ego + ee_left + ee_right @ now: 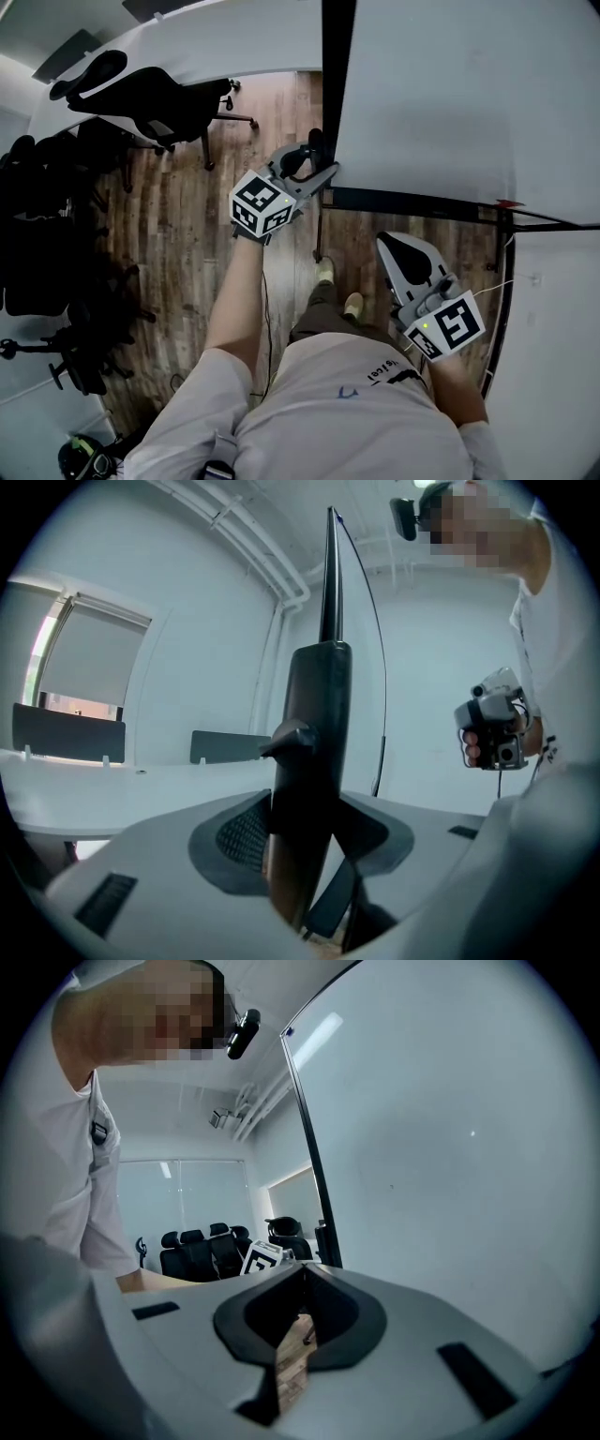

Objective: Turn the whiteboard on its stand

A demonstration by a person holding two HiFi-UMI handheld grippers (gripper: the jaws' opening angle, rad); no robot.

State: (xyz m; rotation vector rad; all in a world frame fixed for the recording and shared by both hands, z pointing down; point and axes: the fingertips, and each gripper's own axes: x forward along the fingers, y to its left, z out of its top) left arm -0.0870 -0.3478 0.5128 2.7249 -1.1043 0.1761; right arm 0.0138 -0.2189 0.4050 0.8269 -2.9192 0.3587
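The whiteboard fills the upper right of the head view, a broad, smooth white panel edged by a thin black frame. It stands over a floor of brown wood planks.

The left gripper is clenched on the panel's left edge. In the left gripper view its grey jaws, lined with dark ribbed pads, press from both sides on a dark, rounded upright of the frame. The board itself rises edge-on above that as a thin line.

The right gripper hangs just below the board's dark bottom rail, apart from it. Its pale jaws are pressed together with nothing held. In the right gripper view the tips meet, and only a sliver of wood floor shows through the slit beneath them. The glossy board face curves away to the right in that view.

A slim dark stand leg drops from the board's corner to the floor, near the person's pale shoes. Black mesh-backed office chairs stand beside a curved white table at the upper left.
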